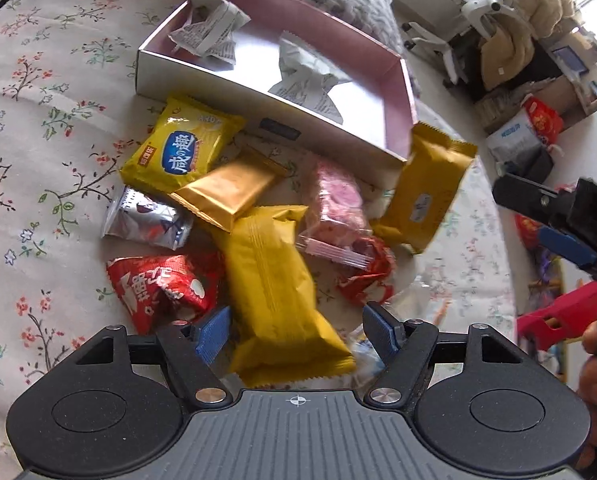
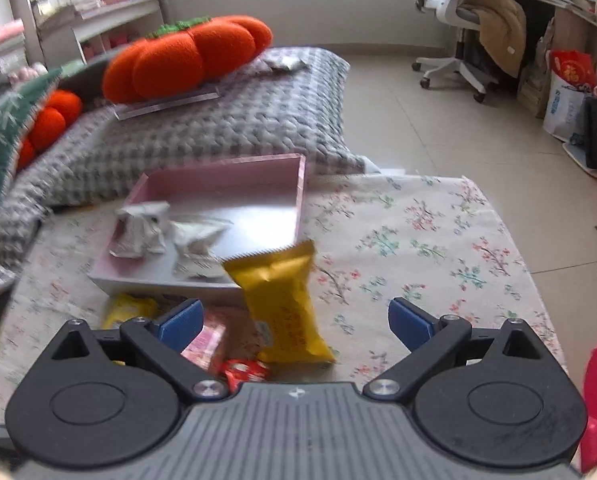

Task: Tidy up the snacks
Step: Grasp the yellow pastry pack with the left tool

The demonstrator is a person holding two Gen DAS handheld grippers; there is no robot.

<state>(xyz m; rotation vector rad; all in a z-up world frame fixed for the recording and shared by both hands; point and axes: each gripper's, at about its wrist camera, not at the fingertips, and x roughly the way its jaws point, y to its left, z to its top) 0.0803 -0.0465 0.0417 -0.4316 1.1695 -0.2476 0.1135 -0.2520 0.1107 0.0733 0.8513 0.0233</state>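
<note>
— Pink-lined box (image 1: 398,92) sits on the floral cloth (image 1: 38,120), with two crumpled white wrappers (image 1: 208,30) inside it. Where are the snacks?

— Heaped on the cloth just in front of the box. From my left camera I see a yellow biscuit packet (image 1: 180,150), a gold bar (image 1: 228,190), a silver pack (image 1: 146,218), a red pouch (image 1: 162,288), a pink sweet pack (image 1: 336,200) and a long yellow pack (image 1: 280,292).

— And your tongs?

— My left gripper (image 1: 296,330) is spread wide, its blue fingers on either side of the long yellow pack, not closed on it. My right gripper (image 2: 294,320) is wide too, holding nothing.

— What about the gold packet at the box corner?

— That gold packet (image 2: 284,306) stands tilted beside the box's near corner. It is blurred, so I cannot tell whether it leans on the box or is in mid-air.
</note>
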